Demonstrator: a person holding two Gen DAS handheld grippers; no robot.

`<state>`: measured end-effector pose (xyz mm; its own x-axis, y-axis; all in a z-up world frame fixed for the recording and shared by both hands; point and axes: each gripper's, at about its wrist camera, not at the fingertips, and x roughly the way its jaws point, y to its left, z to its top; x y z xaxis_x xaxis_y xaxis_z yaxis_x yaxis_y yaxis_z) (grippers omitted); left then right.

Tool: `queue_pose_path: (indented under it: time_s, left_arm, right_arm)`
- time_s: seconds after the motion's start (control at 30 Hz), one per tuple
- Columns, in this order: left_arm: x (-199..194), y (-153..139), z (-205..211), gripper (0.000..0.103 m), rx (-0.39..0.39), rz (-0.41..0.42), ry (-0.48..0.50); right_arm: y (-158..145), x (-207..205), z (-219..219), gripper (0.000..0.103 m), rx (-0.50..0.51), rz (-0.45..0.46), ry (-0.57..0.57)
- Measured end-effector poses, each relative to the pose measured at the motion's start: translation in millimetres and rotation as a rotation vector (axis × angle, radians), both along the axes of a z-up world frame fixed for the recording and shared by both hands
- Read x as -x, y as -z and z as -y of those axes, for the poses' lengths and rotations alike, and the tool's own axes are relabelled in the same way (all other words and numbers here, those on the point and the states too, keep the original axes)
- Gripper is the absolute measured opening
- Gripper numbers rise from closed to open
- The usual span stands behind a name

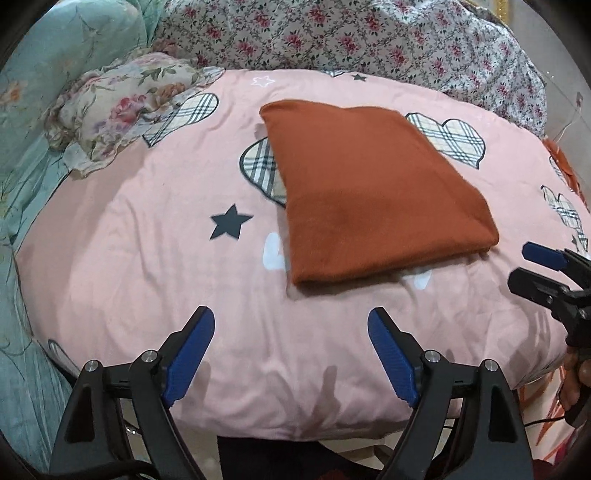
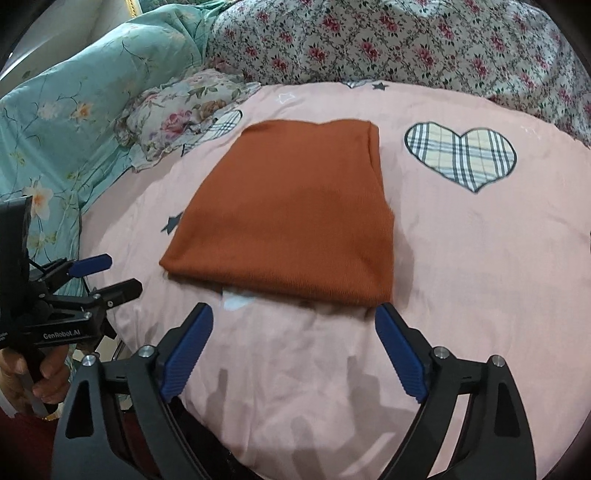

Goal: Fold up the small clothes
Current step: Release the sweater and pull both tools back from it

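A rust-orange garment [image 1: 373, 192] lies folded into a flat rectangle on the pink bedspread [image 1: 147, 280]; it also shows in the right wrist view [image 2: 291, 218]. My left gripper [image 1: 291, 317] is open and empty, just short of the garment's near edge. My right gripper [image 2: 293, 314] is open and empty, its fingertips close to the garment's near edge. The right gripper also shows at the right edge of the left wrist view [image 1: 535, 269], open. The left gripper shows at the left of the right wrist view [image 2: 118, 275], open.
The pink bedspread [image 2: 461, 258] has plaid hearts and dark stars. A floral pillow [image 1: 118, 110] lies at the far left. A rose-print quilt [image 1: 351, 33] is bunched along the back. Teal floral bedding [image 2: 66, 122] lies to the left. Another orange cloth [image 1: 561, 162] peeks at the right.
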<state>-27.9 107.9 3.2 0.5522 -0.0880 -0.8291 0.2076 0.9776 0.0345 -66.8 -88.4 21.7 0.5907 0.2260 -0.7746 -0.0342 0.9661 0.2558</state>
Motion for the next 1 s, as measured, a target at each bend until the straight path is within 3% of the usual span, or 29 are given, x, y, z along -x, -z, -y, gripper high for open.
queue_pose_path:
  time_s: [0.3,0.53,1.0]
  left_arm:
    - [-3,6,3,0.086,-0.056,0.006,0.007]
    - [-15,5,16,0.086,-0.137,0.026,0.023]
    - [-38,-2,21,0.093,-0.119,0.041,-0.024]
  right_arm:
    - [5,26,-4,0.097,0.021,-0.014,0.025]
    - [-5,23,-1,0.1,0.076,-0.003,0.031]
    - [-9,-25,0,0.102,0.056,-0.007,0.011]
